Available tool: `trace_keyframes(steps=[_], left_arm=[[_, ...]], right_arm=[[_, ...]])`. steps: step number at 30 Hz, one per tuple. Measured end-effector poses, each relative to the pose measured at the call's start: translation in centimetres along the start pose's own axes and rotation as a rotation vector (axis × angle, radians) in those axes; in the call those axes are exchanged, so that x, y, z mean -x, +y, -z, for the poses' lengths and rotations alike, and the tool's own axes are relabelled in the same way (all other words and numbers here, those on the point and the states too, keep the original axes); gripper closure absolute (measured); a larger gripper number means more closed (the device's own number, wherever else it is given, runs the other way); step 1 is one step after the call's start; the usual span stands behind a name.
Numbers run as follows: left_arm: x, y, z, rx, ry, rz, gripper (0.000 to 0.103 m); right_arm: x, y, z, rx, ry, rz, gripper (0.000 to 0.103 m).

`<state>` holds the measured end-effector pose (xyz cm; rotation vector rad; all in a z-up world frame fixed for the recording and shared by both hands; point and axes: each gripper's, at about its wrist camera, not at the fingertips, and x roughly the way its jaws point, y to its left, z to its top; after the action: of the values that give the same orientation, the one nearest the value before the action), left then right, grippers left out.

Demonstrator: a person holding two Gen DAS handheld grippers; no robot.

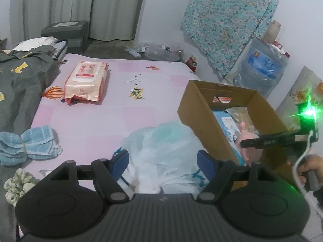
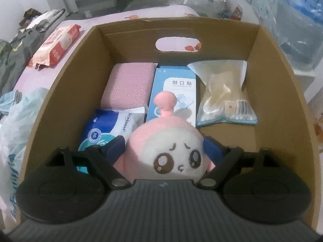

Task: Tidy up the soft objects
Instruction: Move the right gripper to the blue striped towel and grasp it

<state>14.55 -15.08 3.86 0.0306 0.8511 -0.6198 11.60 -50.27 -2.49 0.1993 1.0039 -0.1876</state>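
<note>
On the pink bedsheet (image 1: 101,121), the left gripper (image 1: 163,162) is hovering wide open around a crumpled translucent white plastic bag (image 1: 161,147), pads not touching it. To its right, the right gripper (image 2: 165,151) is clamping a pink-and-white plush toy (image 2: 171,151) inside the brown cardboard box (image 2: 66,92), above the packets lying there.

Dim, soft indoor light with heavy fisheye warp in both views

A green LED (image 1: 309,112) flares into a starburst in the left wrist view and tints things nearby. Corners go black, straight edges bow. The cardboard box (image 2: 60,92) walls shade its inside, and the background past it is pretty blurry and washed out.
</note>
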Motion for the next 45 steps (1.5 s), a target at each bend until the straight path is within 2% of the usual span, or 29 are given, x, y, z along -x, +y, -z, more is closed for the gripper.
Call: trace_keyframes(steps=[6, 8, 12, 17, 23, 28, 31, 36, 45], left_arm=[[1.3, 1.4, 0.5, 0.019, -0.019, -0.029, 0.025], [1.9, 2.2, 0.7, 0.025, -0.030, -0.043, 0.024], [3.5, 3.9, 1.3, 0.020, -0.058, -0.125, 0.023], [5.6, 7.2, 2.3, 0.072, -0.092, -0.221, 0.023], [7.2, 11.7, 3.0, 0.147, -0.106, -0.329, 0.023], [6.6, 14.6, 2.9, 0.214, -0.083, -0.339, 0.024], [5.2, 16.2, 2.4, 0.259, -0.061, -0.336, 0.025], [2.2, 18.3, 1.8, 0.332, -0.010, -0.307, 0.035], [-2.7, 21.0, 1.4, 0.394, 0.085, -0.271, 0.037]], right_arm=[[2.6, -0.5, -0.4, 0.002, -0.080, 0.036, 0.008], [3.8, -0.4, -0.8, -0.026, -0.101, 0.017, 0.008], [6.2, 0.8, -2.2, -0.095, -0.142, -0.111, 0.008], [7.5, 5.7, -4.8, -0.051, -0.167, -0.273, 0.006], [5.2, 14.1, -8.0, 0.024, -0.068, -0.499, 0.006], [1.2, 21.8, -10.7, 0.056, 0.080, -0.656, 0.006], [-1.6, 27.4, -12.3, 0.108, 0.170, -0.694, 0.006], [-6.7, 35.3, -14.3, 0.183, 0.280, -0.719, 0.008], [-16.9, 44.7, -16.9, 0.217, 0.367, -0.804, 0.013]])
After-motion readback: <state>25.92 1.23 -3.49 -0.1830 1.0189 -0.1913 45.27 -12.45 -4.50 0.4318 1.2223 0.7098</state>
